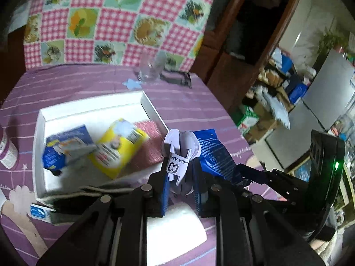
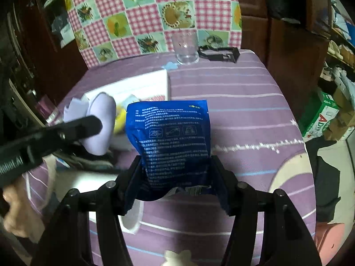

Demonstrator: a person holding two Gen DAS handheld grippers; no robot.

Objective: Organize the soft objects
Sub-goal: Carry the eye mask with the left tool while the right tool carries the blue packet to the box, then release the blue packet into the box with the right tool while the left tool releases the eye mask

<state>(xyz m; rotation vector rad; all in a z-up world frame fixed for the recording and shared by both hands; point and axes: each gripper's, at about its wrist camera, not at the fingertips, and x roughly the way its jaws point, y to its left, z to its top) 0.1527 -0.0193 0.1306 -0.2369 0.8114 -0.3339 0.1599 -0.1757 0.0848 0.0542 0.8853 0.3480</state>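
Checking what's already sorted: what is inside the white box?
The white box holds a blue packet, a yellow packet and a pink cloth. Anything beneath them is covered.

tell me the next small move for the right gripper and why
Probably carry the blue pouch left over the white box and let go. The right gripper is shut on it above the table, and similar packets already lie in that box.
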